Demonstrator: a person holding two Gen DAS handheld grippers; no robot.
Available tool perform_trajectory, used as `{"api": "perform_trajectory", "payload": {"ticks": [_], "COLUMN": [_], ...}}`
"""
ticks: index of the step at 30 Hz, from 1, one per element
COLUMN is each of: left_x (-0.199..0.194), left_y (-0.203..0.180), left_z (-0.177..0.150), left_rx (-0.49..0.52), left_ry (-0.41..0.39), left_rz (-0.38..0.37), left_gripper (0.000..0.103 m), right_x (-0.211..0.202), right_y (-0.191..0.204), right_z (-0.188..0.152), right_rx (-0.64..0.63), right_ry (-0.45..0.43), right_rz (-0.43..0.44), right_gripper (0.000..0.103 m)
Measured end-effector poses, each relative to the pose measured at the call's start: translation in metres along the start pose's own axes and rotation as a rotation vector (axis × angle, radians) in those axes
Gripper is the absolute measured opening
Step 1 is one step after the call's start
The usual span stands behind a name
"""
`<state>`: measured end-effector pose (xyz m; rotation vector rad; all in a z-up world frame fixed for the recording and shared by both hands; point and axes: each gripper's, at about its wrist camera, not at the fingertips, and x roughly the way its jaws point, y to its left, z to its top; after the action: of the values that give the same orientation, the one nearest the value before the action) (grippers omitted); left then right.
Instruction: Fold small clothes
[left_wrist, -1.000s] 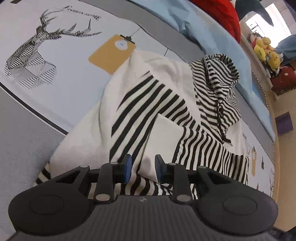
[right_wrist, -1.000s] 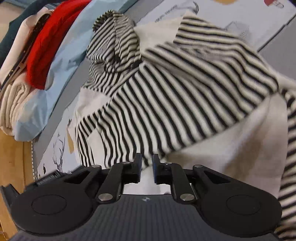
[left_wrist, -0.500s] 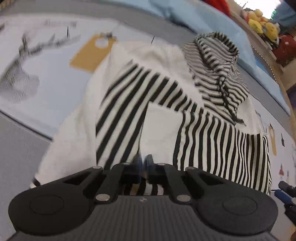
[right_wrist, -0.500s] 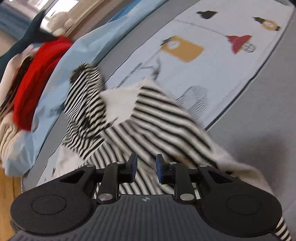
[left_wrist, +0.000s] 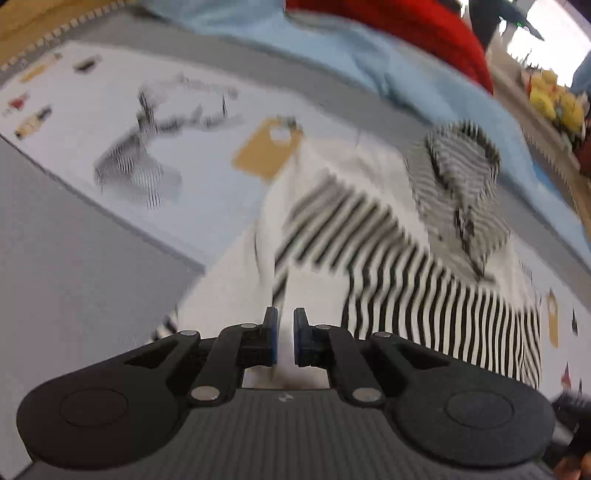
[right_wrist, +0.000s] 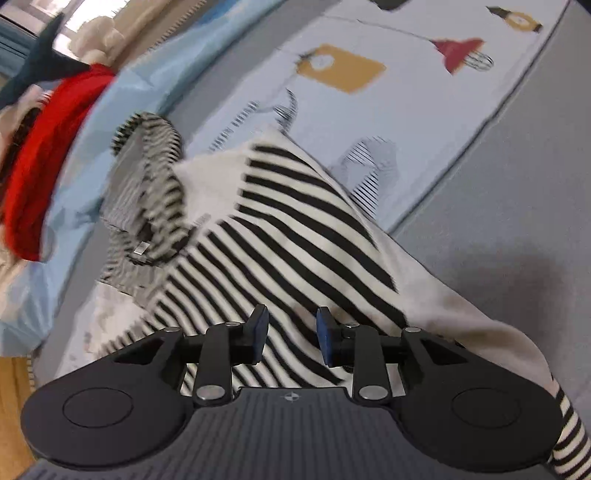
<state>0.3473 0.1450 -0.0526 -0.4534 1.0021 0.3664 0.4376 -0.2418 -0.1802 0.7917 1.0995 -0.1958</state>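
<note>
Left wrist view: grey surface (left_wrist: 74, 258) with a pale printed sheet (left_wrist: 207, 92) over it. Along the far edge lie a light blue cloth (left_wrist: 388, 74) and a red garment (left_wrist: 406, 29), well apart from the work.

Striped hoodie (left_wrist: 369, 229) lies on the printed sheet, partly bunched, cream panels and black bars overlapping. Its hood (left_wrist: 461, 177) lies at the far end, toward the blue cloth. Frame is motion-blurred; hem detail is unclear.

Left gripper (left_wrist: 285, 325): jaws have just closed to a narrow slit, then eased a touch. A cream fold runs up between them, so it reads as pinched on the hoodie's near edge.

Right wrist view: right gripper (right_wrist: 291, 325) is over the striped body, jaws parted and just now widening, cloth below but nothing clamped. A sleeve (right_wrist: 565, 424) trails off at the lower right.

Judgement: the step looks like raising the near edge to carry it over toward the hood.

- Right needs its own bite on the same edge first, level with the left.
- Take one layer only; overlapping panels invite a double pinch.
- Lift both corners evenly, keep the edge taut, tuck in the trailing sleeve.
- Left's hold is thin, so a sharp tug could slip it.
</note>
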Motion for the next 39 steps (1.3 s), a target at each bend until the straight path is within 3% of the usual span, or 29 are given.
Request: {"api": "perform_trajectory", "payload": {"ticks": [2,4,6,9,15,22,27,30,35,39], "left_x": [0.0,0.014,0.039,0.067,0.054,0.072,0.074,0.072,0.079,0.076], "left_y": [-0.006,-0.016,-0.019,-0.004,-0.01,0.0,0.005,0.009,0.003,-0.011], "left_z": [0.005,0.006,0.006,0.0,0.005,0.015,0.02,0.026,0.023,0.02], "left_rx": [0.038,0.118,0.129,0.046,0.086,0.054,0.029,0.024,0.054,0.139], "left_ry": [-0.025,0.007,0.101,0.216,0.131,0.12,0.108,0.076,0.094,0.065], "left_rz": [-0.042,-0.07,-0.09,-0.085,-0.099,-0.071,-0.076,-0.062,-0.053,-0.042], "left_gripper": [0.017,0.033,0.035,0.034,0.035,0.035,0.034,0.034,0.033,0.013], "right_x": [0.006,0.011,0.011,0.006,0.022,0.015,0.024,0.024,0.023,0.024], "right_y": [-0.007,-0.014,-0.016,-0.006,-0.005,0.007,0.003,0.002,0.003,0.006], "right_z": [-0.002,-0.003,-0.003,-0.005,-0.006,-0.009,-0.01,-0.009,-0.01,-0.011], "right_rx": [0.035,0.067,0.08,0.041,0.049,-0.025,-0.001,0.012,0.0,-0.015], "right_ry": [0.004,0.01,0.005,-0.028,0.045,0.009,0.075,0.082,0.091,0.097], "right_rz": [-0.053,-0.086,-0.09,-0.079,-0.044,-0.02,-0.009,-0.005,0.008,0.008], "right_gripper": [0.03,0.03,0.03,0.03,0.031,0.032,0.033,0.033,0.036,0.039]}}
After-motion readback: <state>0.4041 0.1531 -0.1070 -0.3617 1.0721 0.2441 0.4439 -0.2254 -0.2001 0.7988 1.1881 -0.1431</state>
